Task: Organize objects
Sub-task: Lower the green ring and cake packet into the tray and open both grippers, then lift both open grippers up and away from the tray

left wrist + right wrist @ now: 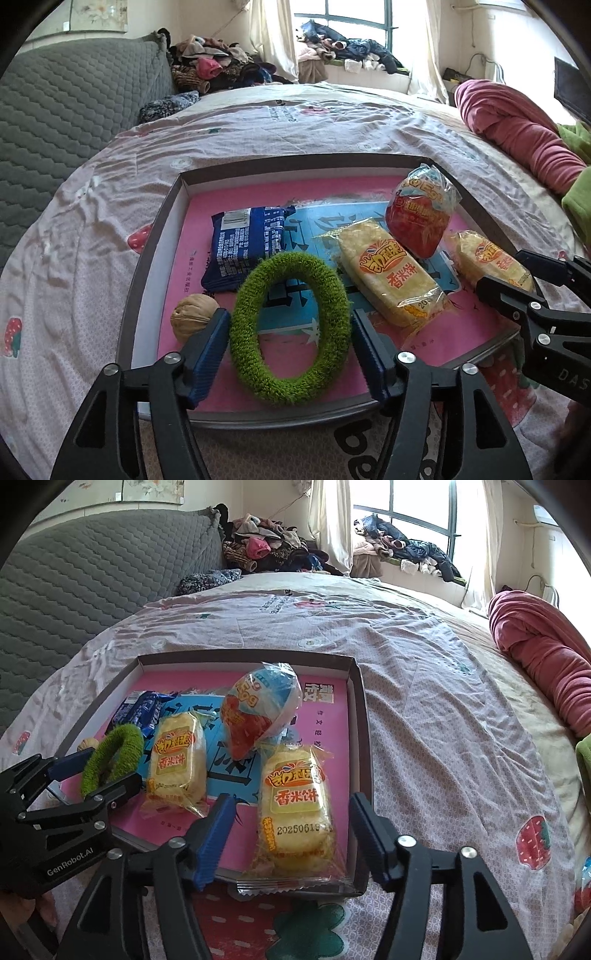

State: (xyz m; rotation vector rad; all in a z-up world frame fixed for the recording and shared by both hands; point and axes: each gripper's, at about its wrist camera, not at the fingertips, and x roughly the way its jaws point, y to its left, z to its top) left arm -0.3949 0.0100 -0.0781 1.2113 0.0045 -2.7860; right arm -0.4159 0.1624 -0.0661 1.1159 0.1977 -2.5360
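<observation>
- While the left gripper (290,347) is reaching fwd over the near rim of the tray (159,229), its blue pads are sitting spread, one each side of the green fuzzy ring (290,328); pad contact w/ the ring cannot be confirmed.
- Ring is lying inside the tray near its front edge, long axis running away from the left wrist cam, near end slightly raised.
- Walnut (194,317) is resting just left of the ring, beside the left pad.
- Blue snack pack (247,251) is lying behind the ring, barcode facing up.
- Two yellow rice-cake packs are reading "香米饼": the left pack (177,764) is lying lengthwise mid-tray; the near pack (295,812) is showing date "20250619" and overhanging the front rim.
- Red/clear bag (258,712) is standing tilted behind them.
- Right gripper (291,834) is hovering at the front rim, fingers wide apart, straddling the near pack w/o touching.
- Left gripper body is reading "GenRobot.AI" in the right wrist view.
- Tray is sitting on the strawberry-print bedsheet (443,701).
</observation>
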